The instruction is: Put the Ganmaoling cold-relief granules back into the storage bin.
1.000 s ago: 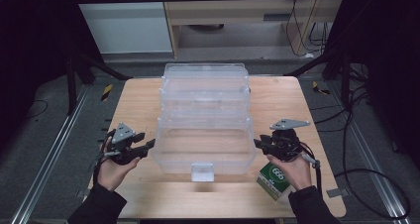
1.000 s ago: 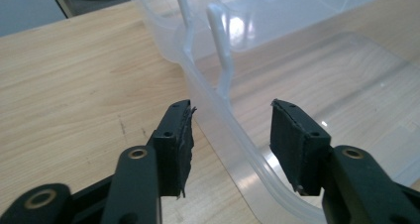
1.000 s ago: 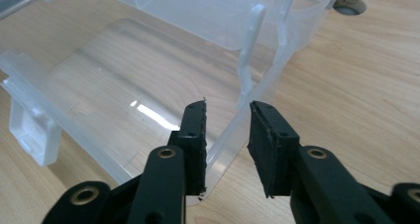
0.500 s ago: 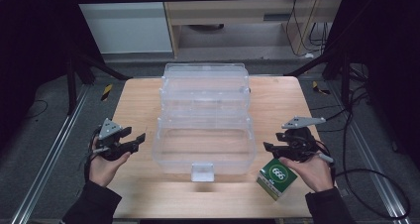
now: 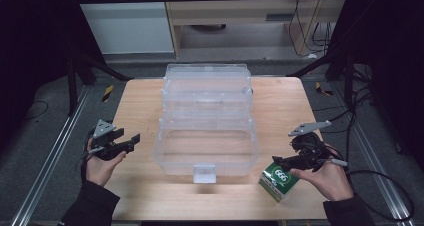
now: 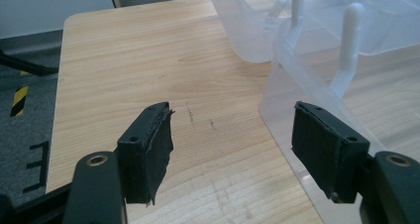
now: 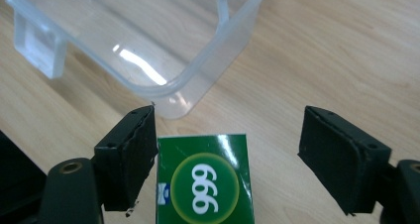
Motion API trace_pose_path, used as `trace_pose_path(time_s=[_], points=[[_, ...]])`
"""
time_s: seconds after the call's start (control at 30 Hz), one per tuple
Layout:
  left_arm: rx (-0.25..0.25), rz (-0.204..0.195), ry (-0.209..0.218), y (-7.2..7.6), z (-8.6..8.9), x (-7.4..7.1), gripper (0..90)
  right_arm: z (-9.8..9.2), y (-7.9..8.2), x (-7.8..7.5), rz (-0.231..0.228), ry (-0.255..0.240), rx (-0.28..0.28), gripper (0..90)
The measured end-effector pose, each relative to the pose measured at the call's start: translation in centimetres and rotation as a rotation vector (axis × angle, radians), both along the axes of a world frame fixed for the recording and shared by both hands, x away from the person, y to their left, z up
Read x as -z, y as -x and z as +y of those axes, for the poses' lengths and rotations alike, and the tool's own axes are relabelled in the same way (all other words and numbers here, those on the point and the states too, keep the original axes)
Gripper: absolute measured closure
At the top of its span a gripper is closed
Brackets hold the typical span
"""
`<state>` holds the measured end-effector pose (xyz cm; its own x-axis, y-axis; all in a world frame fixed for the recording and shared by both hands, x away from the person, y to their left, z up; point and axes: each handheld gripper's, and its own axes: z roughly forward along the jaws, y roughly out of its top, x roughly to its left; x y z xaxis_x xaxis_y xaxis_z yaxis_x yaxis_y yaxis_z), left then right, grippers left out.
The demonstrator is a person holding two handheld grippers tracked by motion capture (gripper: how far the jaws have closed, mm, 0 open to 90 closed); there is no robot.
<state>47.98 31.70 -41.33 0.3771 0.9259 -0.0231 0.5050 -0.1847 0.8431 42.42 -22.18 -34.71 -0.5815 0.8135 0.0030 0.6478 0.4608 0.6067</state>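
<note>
A clear plastic tiered box (image 5: 206,117) stands open in the middle of the wooden table (image 5: 280,101), its front latch (image 5: 204,173) facing me. A green carton marked 999 (image 5: 278,180) lies at the front right, beside the box's corner. My right gripper (image 5: 283,162) hovers open just above the carton; in the right gripper view the carton (image 7: 204,180) sits between the spread jaws, close to the left pad (image 7: 140,149). My left gripper (image 5: 131,140) is open at the table's left edge, aimed at the box wall (image 6: 317,85), with bare wood between its jaws.
The table edge (image 5: 120,136) runs under the left hand. Grey floor with metal rails (image 5: 55,151) surrounds the table, and cables (image 5: 370,181) trail at the right. A cabinet (image 5: 240,16) stands behind the table.
Both hands have drawn outward from the box. The left gripper moved left toward the table's edge. The right gripper shifted right and down over the green carton.
</note>
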Motion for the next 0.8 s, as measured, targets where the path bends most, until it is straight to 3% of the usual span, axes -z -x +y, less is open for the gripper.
trace_pose_path(time_s=[0.4,0.8], points=[[-0.018,0.016,-0.020,-0.3,0.4,0.8,30.2,0.8,0.3,0.9,0.082,0.071,-0.039,17.0],[-0.039,0.014,-0.037,-0.4,1.1,1.0,31.4,1.6,0.3,2.2,0.137,0.100,-0.086,11.6]])
